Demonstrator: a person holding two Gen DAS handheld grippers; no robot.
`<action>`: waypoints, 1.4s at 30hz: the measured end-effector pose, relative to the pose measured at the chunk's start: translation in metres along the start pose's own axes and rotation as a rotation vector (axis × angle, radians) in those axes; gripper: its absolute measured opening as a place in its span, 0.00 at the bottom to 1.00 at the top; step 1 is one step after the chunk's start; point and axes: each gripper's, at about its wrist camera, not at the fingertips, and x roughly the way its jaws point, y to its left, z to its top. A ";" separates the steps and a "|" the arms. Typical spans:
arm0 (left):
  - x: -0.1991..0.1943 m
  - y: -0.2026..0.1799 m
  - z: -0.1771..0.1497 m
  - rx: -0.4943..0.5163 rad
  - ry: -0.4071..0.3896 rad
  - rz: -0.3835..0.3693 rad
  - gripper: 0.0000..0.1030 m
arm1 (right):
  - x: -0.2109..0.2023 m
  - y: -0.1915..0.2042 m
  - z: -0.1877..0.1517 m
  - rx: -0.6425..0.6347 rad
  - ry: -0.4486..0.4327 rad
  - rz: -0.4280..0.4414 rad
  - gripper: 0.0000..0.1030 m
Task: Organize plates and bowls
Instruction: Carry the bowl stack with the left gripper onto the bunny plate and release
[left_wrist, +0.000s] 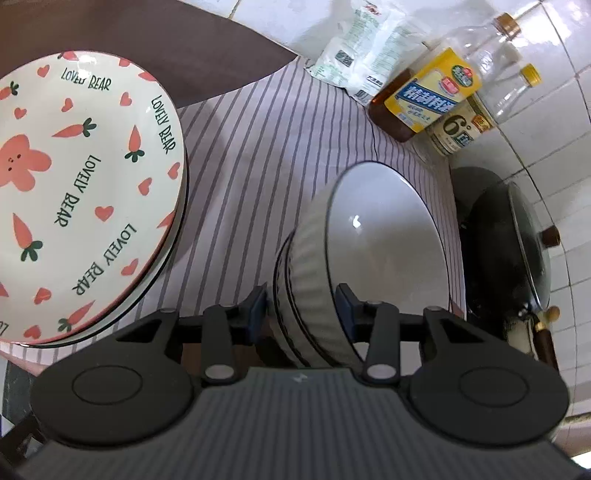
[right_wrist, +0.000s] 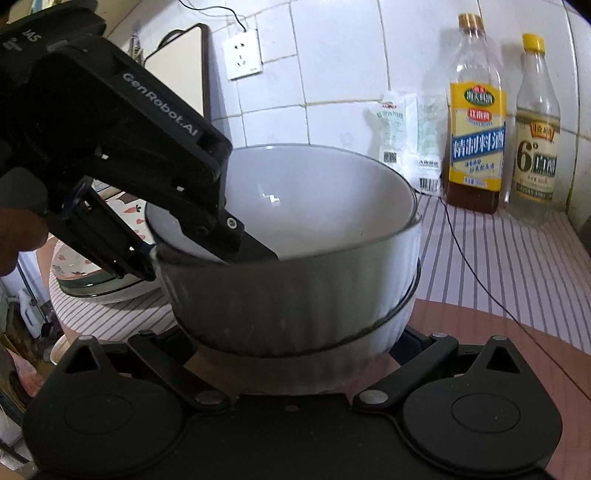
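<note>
Plates (left_wrist: 85, 192) stacked; top bowl (right_wrist: 295, 236) nested in lower bowl (right_wrist: 369, 354), left gripper (left_wrist: 301, 295) clamping rim. Right gripper (right_wrist: 295, 363) spread wide, empty. Release remains.

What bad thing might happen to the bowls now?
The left gripper pinches only the rim of the top bowl, which sits nested in another bowl. It might slip and chip. Swinging it toward the bottles could knock them over.
</note>
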 end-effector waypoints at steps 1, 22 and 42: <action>-0.003 -0.001 -0.001 0.020 -0.003 0.004 0.38 | -0.002 0.001 -0.001 -0.001 -0.007 0.004 1.00; -0.134 0.010 0.030 0.087 -0.197 0.056 0.39 | -0.010 0.059 0.084 -0.118 -0.150 0.122 1.00; -0.156 0.115 0.095 0.244 -0.068 0.096 0.40 | 0.072 0.159 0.101 -0.049 -0.058 0.111 1.00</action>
